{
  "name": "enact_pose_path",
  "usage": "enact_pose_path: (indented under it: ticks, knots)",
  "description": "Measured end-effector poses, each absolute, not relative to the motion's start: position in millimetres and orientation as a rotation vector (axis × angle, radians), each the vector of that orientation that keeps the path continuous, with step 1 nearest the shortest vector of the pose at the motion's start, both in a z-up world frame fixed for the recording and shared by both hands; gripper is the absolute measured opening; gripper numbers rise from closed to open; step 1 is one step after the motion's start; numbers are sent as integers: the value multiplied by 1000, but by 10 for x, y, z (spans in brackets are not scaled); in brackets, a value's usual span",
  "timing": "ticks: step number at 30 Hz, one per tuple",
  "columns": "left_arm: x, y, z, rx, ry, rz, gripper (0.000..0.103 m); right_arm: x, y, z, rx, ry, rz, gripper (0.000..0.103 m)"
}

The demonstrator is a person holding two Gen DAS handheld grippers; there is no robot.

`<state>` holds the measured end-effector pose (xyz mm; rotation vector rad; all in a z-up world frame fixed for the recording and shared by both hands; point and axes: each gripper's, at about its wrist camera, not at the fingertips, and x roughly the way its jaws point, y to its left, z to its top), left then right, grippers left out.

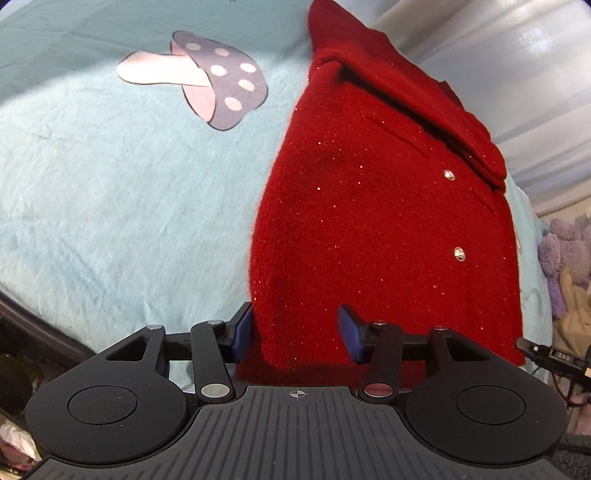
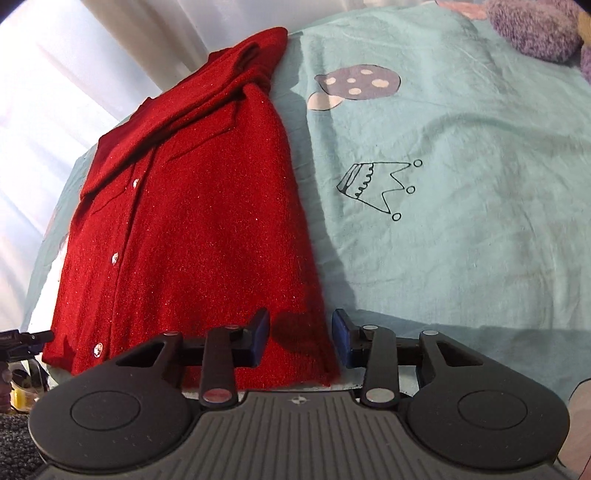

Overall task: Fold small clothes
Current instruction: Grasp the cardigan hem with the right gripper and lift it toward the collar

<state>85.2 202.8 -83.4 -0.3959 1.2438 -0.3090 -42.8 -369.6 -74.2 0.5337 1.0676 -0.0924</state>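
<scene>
A small red knit cardigan [image 1: 369, 221] with shiny buttons lies flat on a light blue bedsheet [image 1: 110, 203], its sleeves folded across the chest. My left gripper [image 1: 295, 332] is open, its blue pads on either side of the hem's near left corner. In the right wrist view the cardigan [image 2: 192, 221] lies left of centre. My right gripper [image 2: 300, 339] is open, its jaws on either side of the hem's near right corner. Neither gripper holds the fabric.
The sheet [image 2: 461, 240] has a mushroom print [image 1: 199, 81] and a crown drawing [image 2: 380, 188]. White curtains [image 1: 498, 55] hang behind the bed. Purple plush toys [image 2: 535, 29] sit at the bed's far corner. The bed edge lies just under both grippers.
</scene>
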Motion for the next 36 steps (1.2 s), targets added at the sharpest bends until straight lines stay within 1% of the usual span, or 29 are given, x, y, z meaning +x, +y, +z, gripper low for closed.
enact_pose_path:
  ticks: [3,5,6,8,9,10,11,12,13,15,18,21,24,28,33,35,36]
  knots:
    - [870,2037,-861,-410,1273,-359,53,-440,-3759,-771,620,1076,-74,34]
    - [892,2052,-886,-447,1299,-425,57,-437,-3777,-779,661,1083,-56,37]
    - [912,2052,-914,-470,1311,-443,59,-430,-3783,-785,677,1090,-35,41]
    - [941,2052,-949,-485,1322,-451,59,-411,-3768,-793,684,1092,-13,42]
    - [956,2048,-947,-478,1333,-450,51,-397,-3752,-800,675,1096,-9,42]
    - [962,2030,-940,-452,1340,-442,37,-376,-3730,-807,655,1107,-1,39]
    - [973,2009,-941,-423,1347,-434,30,-369,-3710,-802,635,1108,1,36]
    - [981,1995,-950,-403,1353,-432,21,-359,-3695,-797,612,1116,5,24]
    - [983,1999,-943,-407,1354,-434,20,-349,-3691,-801,601,1124,7,20]
    - [994,2009,-905,-444,1347,-457,18,-332,-3695,-798,599,1127,16,15]
    - [1032,2002,-732,-526,1289,-527,16,-278,-3718,-733,629,1104,55,14]
    - [1173,1992,-441,-607,1172,-584,14,-171,-3760,-618,659,1052,93,14]
    - [1434,2009,-182,-690,1052,-605,13,34,-3789,-473,647,1003,120,13]
    - [1898,1915,32,-697,956,-606,13,486,-3802,-267,616,924,156,12]
    - [2540,1887,-54,-730,946,-499,13,1202,-3871,-193,613,833,117,12]
    - [2753,1889,-168,-737,956,-414,13,1448,-3923,-243,618,820,67,8]
    - [2831,1905,-248,-754,962,-372,14,1559,-3953,-277,607,813,27,3]
